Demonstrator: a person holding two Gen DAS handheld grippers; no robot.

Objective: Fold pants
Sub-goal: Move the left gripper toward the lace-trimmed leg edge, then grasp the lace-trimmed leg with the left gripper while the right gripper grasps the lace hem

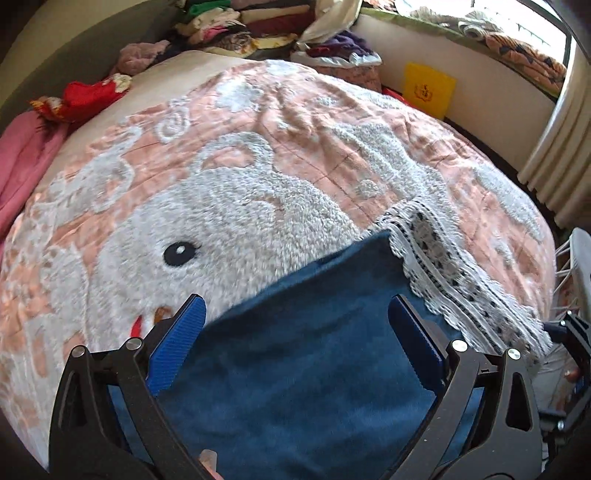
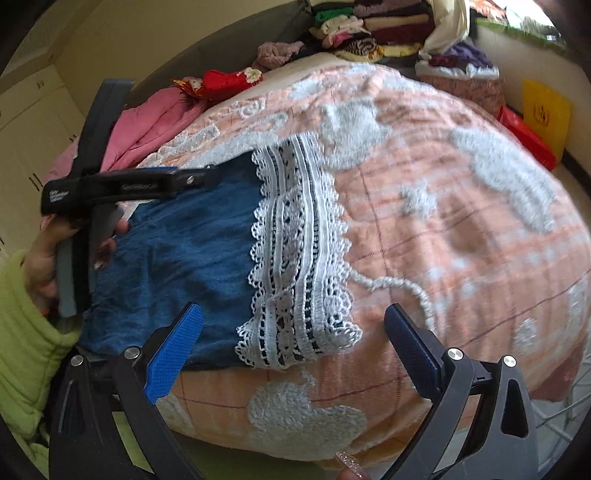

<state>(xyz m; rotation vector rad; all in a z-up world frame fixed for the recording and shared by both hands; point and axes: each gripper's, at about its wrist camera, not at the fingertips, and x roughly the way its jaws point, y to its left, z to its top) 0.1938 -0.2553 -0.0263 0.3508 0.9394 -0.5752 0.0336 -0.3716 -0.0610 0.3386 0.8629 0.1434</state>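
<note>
The blue pants with a white lace hem lie on the bed near its front edge. They also show in the left wrist view, with the lace hem at the right. My left gripper is open and hovers over the blue cloth; it shows from the side in the right wrist view, at the pants' far edge. My right gripper is open, its jaws standing either side of the lace hem's near corner, above it.
The bed has a peach quilt with white fluffy patterns. Piles of folded clothes lie at the far end. Pink cloth and a red item sit at the left. A yellow box stands by the right wall.
</note>
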